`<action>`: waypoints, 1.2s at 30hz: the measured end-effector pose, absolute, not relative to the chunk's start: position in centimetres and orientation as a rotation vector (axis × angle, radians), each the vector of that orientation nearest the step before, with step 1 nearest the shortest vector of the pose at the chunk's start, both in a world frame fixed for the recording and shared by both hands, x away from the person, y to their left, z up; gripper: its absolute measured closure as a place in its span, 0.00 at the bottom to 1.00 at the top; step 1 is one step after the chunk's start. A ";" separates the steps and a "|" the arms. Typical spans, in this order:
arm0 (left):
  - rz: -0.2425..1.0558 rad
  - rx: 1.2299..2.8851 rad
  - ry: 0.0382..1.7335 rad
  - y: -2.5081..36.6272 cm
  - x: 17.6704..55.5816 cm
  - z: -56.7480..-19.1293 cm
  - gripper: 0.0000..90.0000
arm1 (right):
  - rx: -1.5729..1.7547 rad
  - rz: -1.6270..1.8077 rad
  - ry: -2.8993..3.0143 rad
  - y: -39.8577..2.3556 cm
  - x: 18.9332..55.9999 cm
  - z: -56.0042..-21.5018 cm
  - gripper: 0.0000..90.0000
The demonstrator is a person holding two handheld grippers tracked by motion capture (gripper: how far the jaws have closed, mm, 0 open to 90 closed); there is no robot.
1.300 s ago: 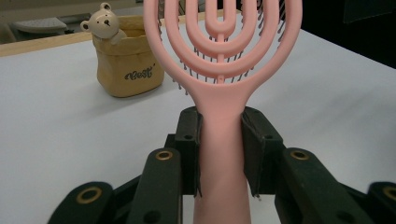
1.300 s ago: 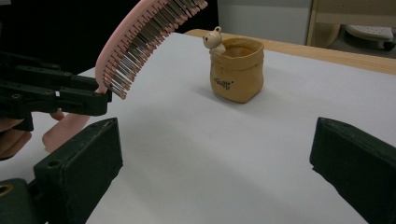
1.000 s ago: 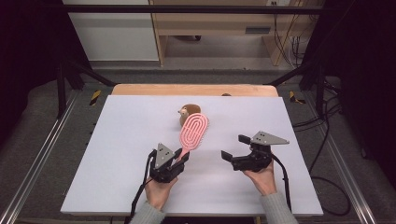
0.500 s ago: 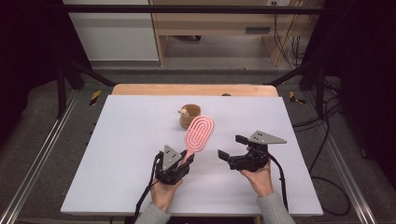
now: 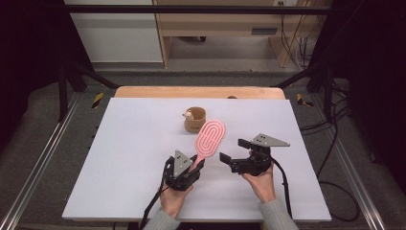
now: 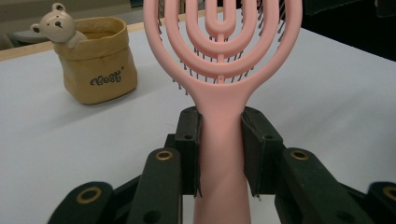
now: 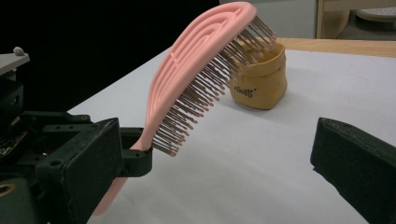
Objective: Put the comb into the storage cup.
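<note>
The pink plastic hairbrush with an oval, ring-slotted head (image 5: 209, 138) was up off the white table (image 5: 119, 158), held by its handle. Its long axis ran from the handle, low and near the person, up and away to the head, which leaned a touch to the right in the high view and ended just short of the pouch. In the right gripper view the brush (image 7: 196, 79) rose at a slant, smooth back up and to the left, bristles facing down and right toward the tabletop. In the left gripper view the head (image 6: 222, 39) stood straight ahead, slotted back toward the camera.

The left gripper (image 5: 191, 165) was clamped on the handle: both black pads (image 6: 189, 140) pressed flat against either side of the pink stem, just below the neck.

The right gripper (image 5: 231, 154) sat just beside it to the right, apart from the brush, its jaws standing wide with nothing between them; it pointed leftward at the brush.

Beyond the head sat a small tan fabric pouch with a bear figure on its rim (image 5: 195, 120), upright on the table, near the brush tip; contact couldn't be made out from above.
</note>
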State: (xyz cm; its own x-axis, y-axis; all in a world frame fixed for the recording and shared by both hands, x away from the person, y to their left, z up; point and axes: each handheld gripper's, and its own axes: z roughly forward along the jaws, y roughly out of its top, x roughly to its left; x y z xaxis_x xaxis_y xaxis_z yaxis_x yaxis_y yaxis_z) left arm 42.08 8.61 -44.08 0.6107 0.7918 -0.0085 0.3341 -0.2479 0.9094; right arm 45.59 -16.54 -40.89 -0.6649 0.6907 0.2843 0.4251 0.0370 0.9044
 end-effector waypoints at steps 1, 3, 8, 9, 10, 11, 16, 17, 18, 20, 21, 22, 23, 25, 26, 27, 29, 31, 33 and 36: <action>0.576 1.835 0.903 8.5 42.0 -44.1 0.78 | 1.151 1.680 2.079 -16.5 45.6 -40.9 0.03; 0.581 1.841 0.896 8.2 41.9 -44.1 0.78 | 1.156 1.684 2.075 -16.5 45.6 -40.9 0.03; 0.583 1.851 0.878 7.6 41.6 -44.3 0.78 | 1.172 1.693 2.069 -16.4 45.6 -41.0 0.04; 0.583 1.851 0.874 7.4 41.6 -44.3 0.78 | 1.173 1.695 2.069 -16.4 45.6 -41.0 0.04; 0.581 1.853 0.871 7.3 41.5 -44.3 0.78 | 1.176 1.696 2.068 -16.4 45.7 -41.0 0.04; 0.580 1.854 0.869 7.2 41.5 -44.3 0.78 | 1.177 1.698 2.068 -16.3 45.7 -41.0 0.04; 0.572 1.856 0.855 6.7 41.2 -44.4 0.78 | 1.202 1.710 2.069 -16.3 45.8 -41.2 0.06; 0.572 1.857 0.852 6.6 41.2 -44.4 0.78 | 1.205 1.713 2.070 -16.3 45.8 -41.2 0.06; 0.573 1.858 0.849 6.5 41.1 -44.4 0.78 | 1.206 1.719 2.069 -16.3 45.8 -41.2 0.07; 0.574 1.858 0.842 6.3 40.9 -44.4 0.78 | 1.212 1.723 2.070 -16.3 45.8 -41.3 0.08; 0.575 1.858 0.838 6.2 40.9 -44.4 0.78 | 1.214 1.727 2.069 -16.3 45.9 -41.3 0.08; 0.575 1.861 0.835 6.1 40.8 -44.4 0.78 | 1.218 1.729 2.069 -16.3 45.9 -41.3 0.09; 0.577 1.862 0.831 6.1 40.7 -44.4 0.78 | 1.221 1.733 2.068 -16.3 45.9 -41.3 0.09; 0.575 1.859 0.827 5.9 40.6 -44.3 0.78 | 1.235 1.747 2.069 -16.4 46.0 -41.4 0.11; 0.575 1.859 0.825 5.9 40.6 -44.3 0.78 | 1.236 1.757 2.063 -16.5 46.0 -41.4 0.12; 0.575 1.860 0.823 5.8 40.5 -44.3 0.78 | 1.238 1.761 2.060 -16.5 46.0 -41.4 0.13; 0.572 1.860 0.820 5.7 40.5 -44.3 0.78 | 1.249 1.775 2.062 -16.6 46.0 -41.4 0.15; 0.573 1.861 0.816 5.6 40.4 -44.3 0.78 | 1.249 1.784 2.056 -16.6 46.0 -41.4 0.17; 0.573 1.863 0.813 5.5 40.3 -44.3 0.78 | 1.257 1.793 2.055 -16.7 46.1 -41.5 0.19; 0.572 1.865 0.807 5.4 40.2 -44.4 0.78 | 1.265 1.805 2.053 -16.7 46.1 -41.5 0.25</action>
State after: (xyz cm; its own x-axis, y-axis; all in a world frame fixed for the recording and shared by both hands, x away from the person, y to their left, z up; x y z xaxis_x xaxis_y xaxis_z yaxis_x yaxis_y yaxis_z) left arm 40.23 5.38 -44.39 0.6673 0.7440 0.0345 0.2791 -0.2927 0.9146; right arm 46.09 -16.75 -41.51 -0.6402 0.6474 0.4135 0.4928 -0.0668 0.8676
